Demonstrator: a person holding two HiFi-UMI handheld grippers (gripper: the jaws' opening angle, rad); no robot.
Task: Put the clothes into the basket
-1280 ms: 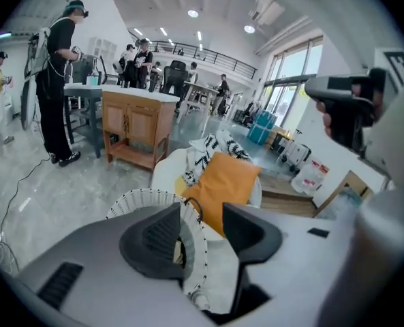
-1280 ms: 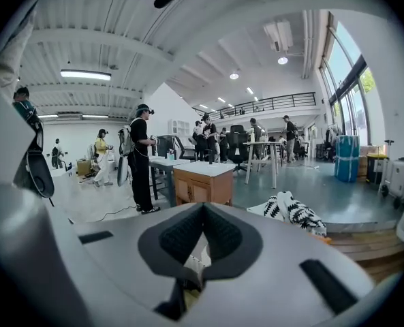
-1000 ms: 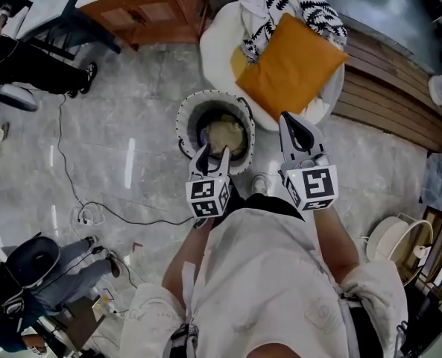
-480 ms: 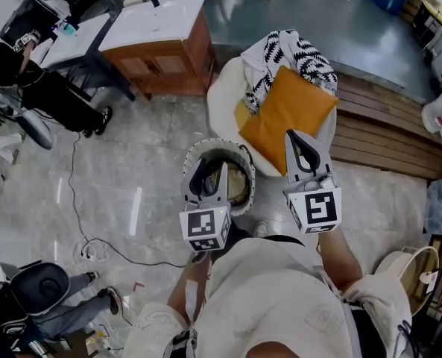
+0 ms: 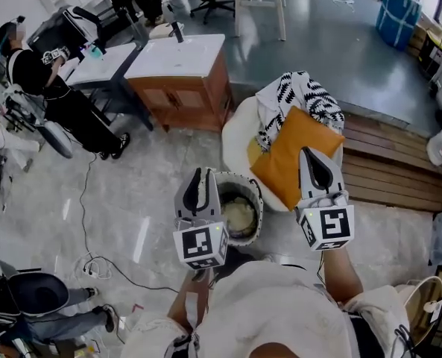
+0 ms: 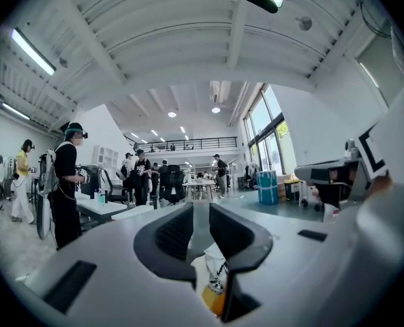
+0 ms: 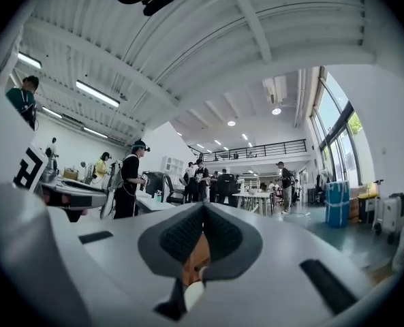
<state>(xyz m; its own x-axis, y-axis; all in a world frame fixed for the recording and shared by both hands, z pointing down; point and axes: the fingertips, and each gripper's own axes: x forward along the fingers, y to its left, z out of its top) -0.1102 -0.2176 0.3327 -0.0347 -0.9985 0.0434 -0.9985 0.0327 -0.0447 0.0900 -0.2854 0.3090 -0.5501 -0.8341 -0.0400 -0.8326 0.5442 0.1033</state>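
Observation:
The round basket (image 5: 257,193) with a patterned rim stands on the floor, a cream cloth (image 5: 238,215) lying inside it. Behind it a white chair (image 5: 238,137) carries an orange pillow (image 5: 291,155) and a black-and-white patterned cloth (image 5: 296,95). My left gripper (image 5: 199,176) (image 6: 200,208) is raised over the basket's left rim and points level. Its jaws are closing, a narrow gap remains, and nothing is between them. My right gripper (image 5: 313,155) (image 7: 203,210) hovers in front of the pillow, its jaws meeting at the tip with nothing held.
A wooden cabinet (image 5: 180,77) with a white top stands to the back left. A wooden platform (image 5: 388,166) runs along the right. A cable (image 5: 94,200) trails across the floor, and people stand and sit at the left around desks.
Both grippers have risen from just above the basket and now point level. The left jaws have drawn much closer together. The head view has tilted up, showing more of the room.

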